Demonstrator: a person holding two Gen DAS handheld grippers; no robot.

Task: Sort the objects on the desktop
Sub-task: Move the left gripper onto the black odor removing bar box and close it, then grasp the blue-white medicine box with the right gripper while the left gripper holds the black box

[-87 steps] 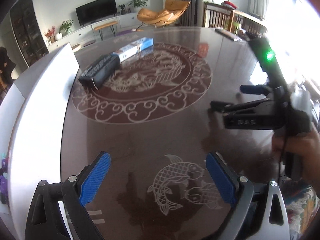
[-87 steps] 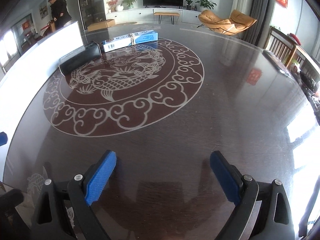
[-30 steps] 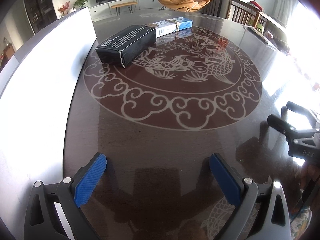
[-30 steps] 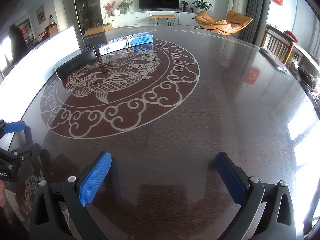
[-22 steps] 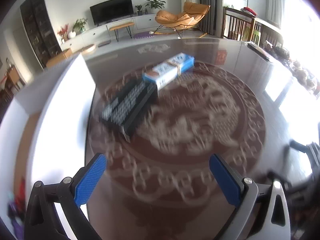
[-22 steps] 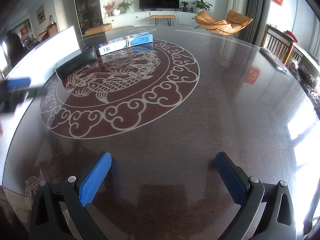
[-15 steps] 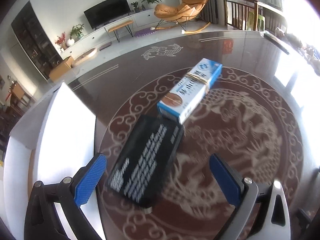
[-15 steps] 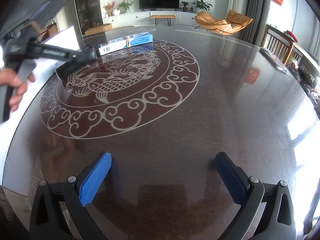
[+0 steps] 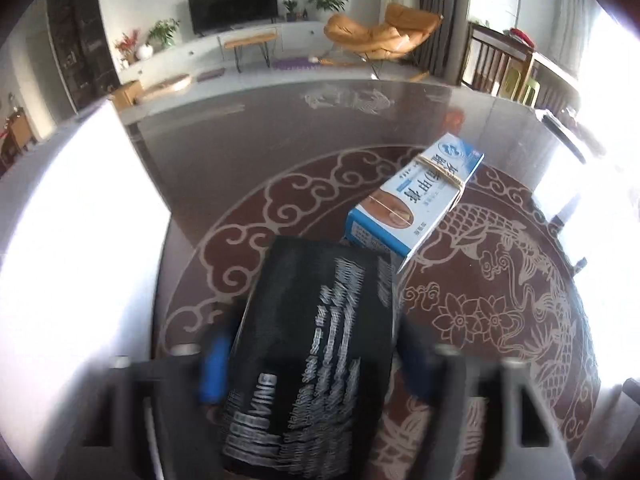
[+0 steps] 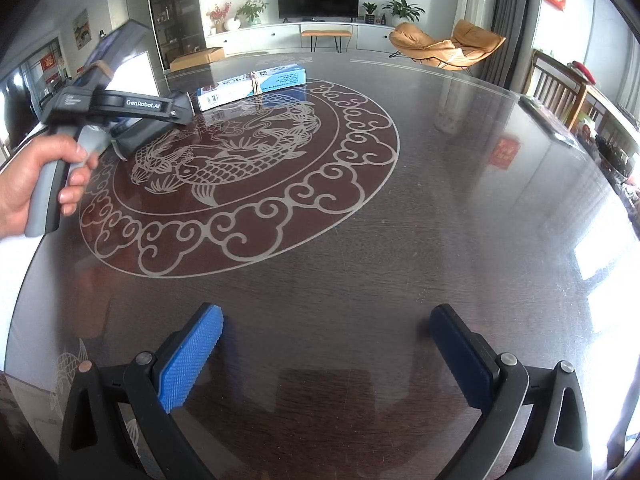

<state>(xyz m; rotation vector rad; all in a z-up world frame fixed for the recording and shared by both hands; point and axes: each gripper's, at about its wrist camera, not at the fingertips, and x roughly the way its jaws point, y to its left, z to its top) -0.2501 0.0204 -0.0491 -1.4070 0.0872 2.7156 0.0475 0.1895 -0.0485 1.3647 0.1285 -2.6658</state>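
The black box (image 9: 316,356) is seen lying on the dark table (image 10: 440,216) between the blurred blue pads (image 9: 212,372) of the left gripper (image 9: 312,372), which flank its sides; whether they press on it cannot be told. Its far end is overlapped by the blue-and-white box (image 9: 416,204). The right gripper (image 10: 328,356) is held spread apart above bare table, well apart from both boxes

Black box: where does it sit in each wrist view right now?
Left wrist: black box fills lower centre, between the left claw fingers.
Right wrist: far left, mostly hidden behind that claw.
Shared landmark: blue-and-white box just beyond it.
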